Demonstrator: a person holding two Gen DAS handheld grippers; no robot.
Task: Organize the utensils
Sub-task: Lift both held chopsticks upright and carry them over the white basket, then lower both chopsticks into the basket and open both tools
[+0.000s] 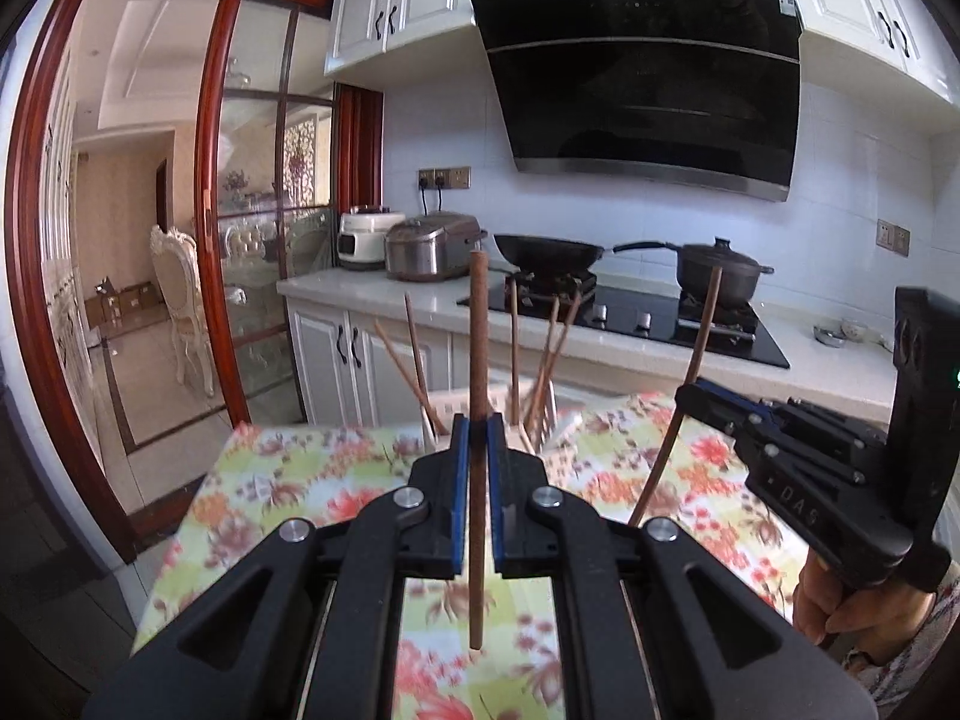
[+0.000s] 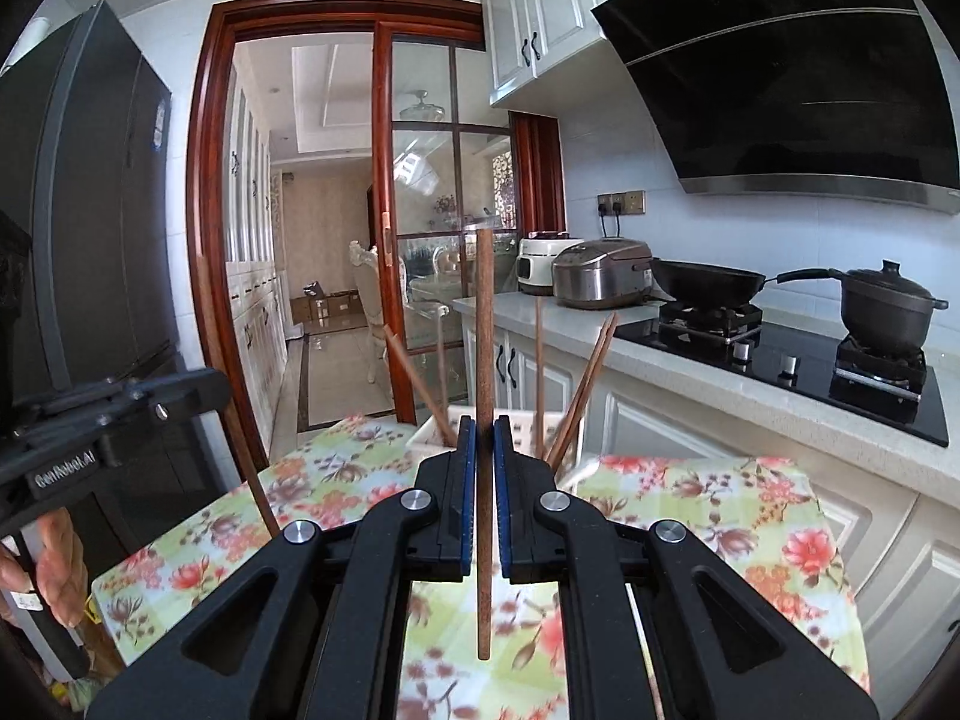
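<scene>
Between each gripper's (image 1: 478,420) pads — an upright chopstick (image 1: 478,360).

Two held chopsticks (image 1: 478,360), one basket (image 1: 456,405)

Both wrist views low, near, share stove (image 1: 630,318)

Your desk (image 1: 312,480) wears a floral cloth; a white basket (image 1: 456,405) of chopsticks (image 1: 414,354) sits at twelve o'clock.
</scene>
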